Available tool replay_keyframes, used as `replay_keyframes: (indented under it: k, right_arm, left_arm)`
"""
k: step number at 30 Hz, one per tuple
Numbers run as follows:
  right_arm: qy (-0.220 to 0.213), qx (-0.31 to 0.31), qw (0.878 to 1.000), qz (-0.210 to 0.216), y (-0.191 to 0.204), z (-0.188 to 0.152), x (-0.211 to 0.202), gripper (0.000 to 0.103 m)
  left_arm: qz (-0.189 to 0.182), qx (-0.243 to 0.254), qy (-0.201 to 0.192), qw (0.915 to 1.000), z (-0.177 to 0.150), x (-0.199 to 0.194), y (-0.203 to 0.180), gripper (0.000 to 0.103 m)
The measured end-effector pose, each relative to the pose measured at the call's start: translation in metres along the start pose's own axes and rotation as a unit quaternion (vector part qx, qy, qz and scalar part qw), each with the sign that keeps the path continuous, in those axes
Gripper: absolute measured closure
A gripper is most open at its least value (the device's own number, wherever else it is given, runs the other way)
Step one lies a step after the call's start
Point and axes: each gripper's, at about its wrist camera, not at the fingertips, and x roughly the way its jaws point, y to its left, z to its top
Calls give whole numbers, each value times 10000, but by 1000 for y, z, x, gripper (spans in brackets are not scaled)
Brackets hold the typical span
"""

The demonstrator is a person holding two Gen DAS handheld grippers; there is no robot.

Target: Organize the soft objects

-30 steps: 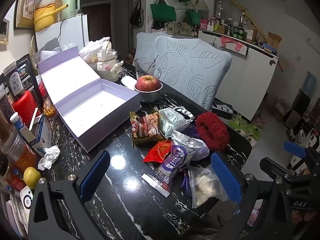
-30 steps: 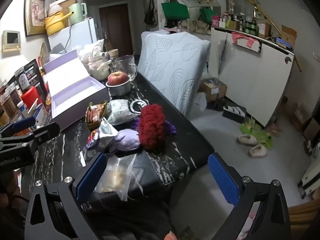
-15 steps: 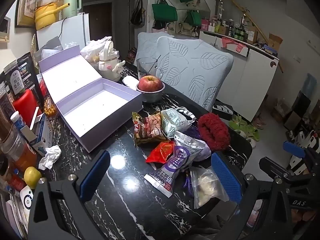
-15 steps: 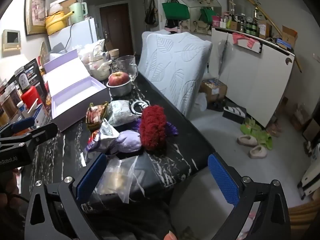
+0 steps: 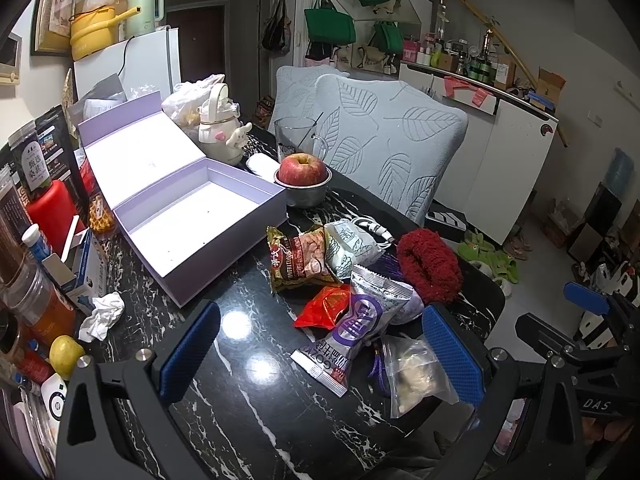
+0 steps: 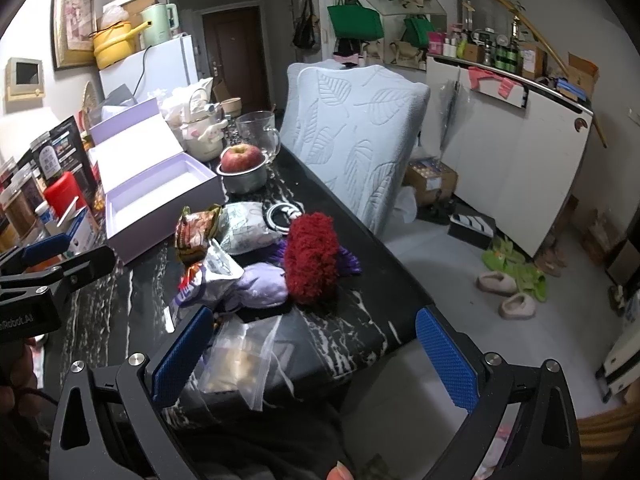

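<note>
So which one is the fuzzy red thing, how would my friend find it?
Start at the big open purple box on the black marble table, then look to the pile of snack packets beside it. At the pile's far right, near the table edge by the leaf-patterned chair, lies the fuzzy red thing. It is the only dark red, woolly item; its neighbours are shiny packets.
</note>
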Motion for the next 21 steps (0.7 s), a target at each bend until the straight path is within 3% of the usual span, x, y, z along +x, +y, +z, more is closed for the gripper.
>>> replay_keyframes:
  k: [21]
  right_arm:
    - [-10,-58,10000,18,3,6,-1,0]
  left_arm:
    - [-1,50,-52,10000,6,-3,-1,0]
